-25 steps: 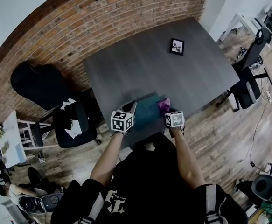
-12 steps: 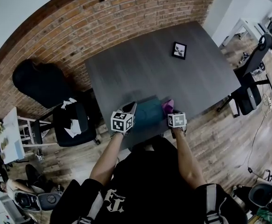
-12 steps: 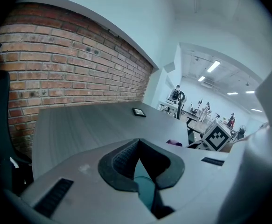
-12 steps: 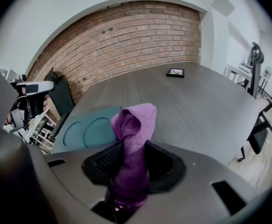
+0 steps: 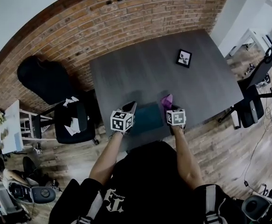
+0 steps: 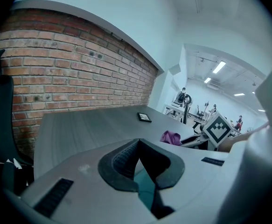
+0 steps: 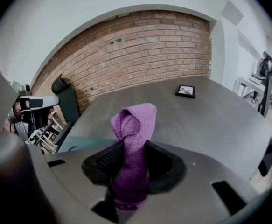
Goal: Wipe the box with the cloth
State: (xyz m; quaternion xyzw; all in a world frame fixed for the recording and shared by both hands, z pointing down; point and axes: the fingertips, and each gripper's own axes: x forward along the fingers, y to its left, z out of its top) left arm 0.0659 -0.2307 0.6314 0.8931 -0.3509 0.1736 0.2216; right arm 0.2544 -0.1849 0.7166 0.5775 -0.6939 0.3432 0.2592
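I count two grippers. My left gripper point(image 5: 130, 107) has its jaws drawn narrow on the edge of the one teal box point(image 5: 147, 118). My right gripper point(image 5: 169, 108), just right of the box, clamps the one purple cloth point(image 7: 135, 125). One small frame point(image 5: 184, 58) lies well ahead of the right gripper on the dark grey table point(image 5: 136, 73). Beyond it is a brick wall point(image 5: 103, 17), and a wood floor point(image 5: 219, 143) lies around the table.

cloth point(image 7: 132, 125): purple, fine knit weave.
box point(image 5: 147, 117): plain teal.
table point(image 5: 140, 73): dark grey, faint wood grain.
wall point(image 5: 103, 17): red-brown brick, pale mortar lines.
left gripper point(image 5: 132, 106), right gripper point(image 5: 167, 107): grey bodies; cubes white with black square markers.
picture frame point(image 5: 184, 58): black.
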